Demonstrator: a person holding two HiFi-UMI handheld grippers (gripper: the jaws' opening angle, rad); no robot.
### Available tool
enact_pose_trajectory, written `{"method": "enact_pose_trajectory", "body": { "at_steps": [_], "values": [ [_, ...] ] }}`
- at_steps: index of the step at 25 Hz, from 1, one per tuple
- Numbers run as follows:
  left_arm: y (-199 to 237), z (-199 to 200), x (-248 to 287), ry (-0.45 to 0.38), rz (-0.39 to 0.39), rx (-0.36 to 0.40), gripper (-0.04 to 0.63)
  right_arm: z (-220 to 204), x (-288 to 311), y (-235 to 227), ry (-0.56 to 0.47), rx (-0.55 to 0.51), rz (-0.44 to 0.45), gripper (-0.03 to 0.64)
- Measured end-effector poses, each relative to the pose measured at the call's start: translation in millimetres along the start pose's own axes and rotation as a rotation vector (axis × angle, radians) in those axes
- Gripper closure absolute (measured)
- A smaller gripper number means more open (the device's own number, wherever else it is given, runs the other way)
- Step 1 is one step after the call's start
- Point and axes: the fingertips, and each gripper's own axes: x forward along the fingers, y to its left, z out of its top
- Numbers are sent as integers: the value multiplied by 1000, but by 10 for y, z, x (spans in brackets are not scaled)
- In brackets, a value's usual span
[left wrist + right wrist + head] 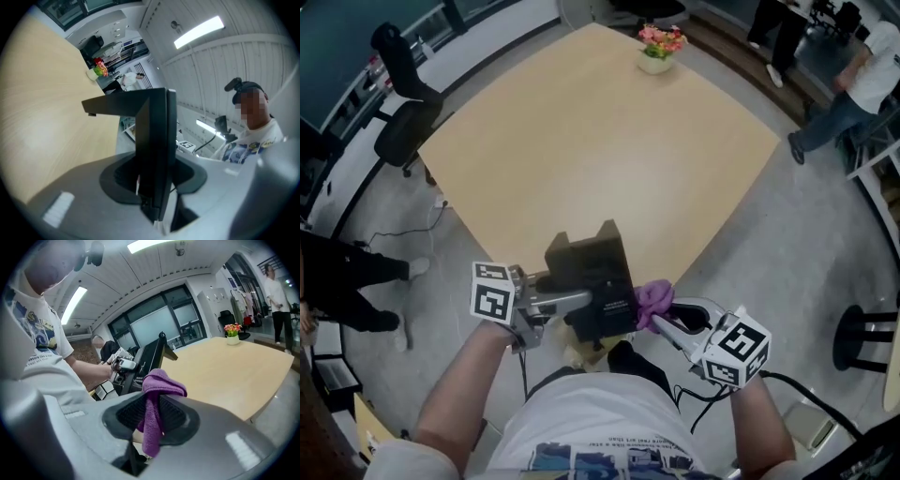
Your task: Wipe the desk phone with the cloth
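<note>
The black desk phone (592, 279) is tilted up on edge at the near corner of the wooden table (600, 141). My left gripper (579, 302) is shut on its near left side; in the left gripper view the phone's thin edge (153, 150) stands clamped between the jaws of that gripper (152, 190). My right gripper (664, 319) is shut on a purple cloth (652, 300), whose bunched end touches the phone's right side. In the right gripper view the cloth (155, 394) hangs between the jaws of that gripper (151, 425), with the phone (146, 363) just beyond it.
A pot of flowers (659, 49) stands at the table's far corner. A black office chair (401, 117) is at the far left, a person's legs (352, 281) at the left, people (853, 89) at the upper right, and a stool (862, 337) to the right.
</note>
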Motion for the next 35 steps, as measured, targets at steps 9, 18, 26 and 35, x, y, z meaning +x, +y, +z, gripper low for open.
{"method": "enact_pose_trajectory", "body": {
  "at_steps": [9, 18, 26, 35],
  "values": [
    [219, -62, 37, 8, 9, -35, 416, -793, -150, 315, 128, 93, -56, 529],
    [1135, -392, 205, 106, 108, -86, 416, -960, -410, 479, 120, 117, -188, 529],
    [1575, -469, 313, 166, 113, -155, 416, -1060, -579, 543, 138, 158, -240, 529],
    [1733, -508, 332, 220, 221, -156, 378, -914, -525, 424, 129, 130, -232, 529]
  ]
}}
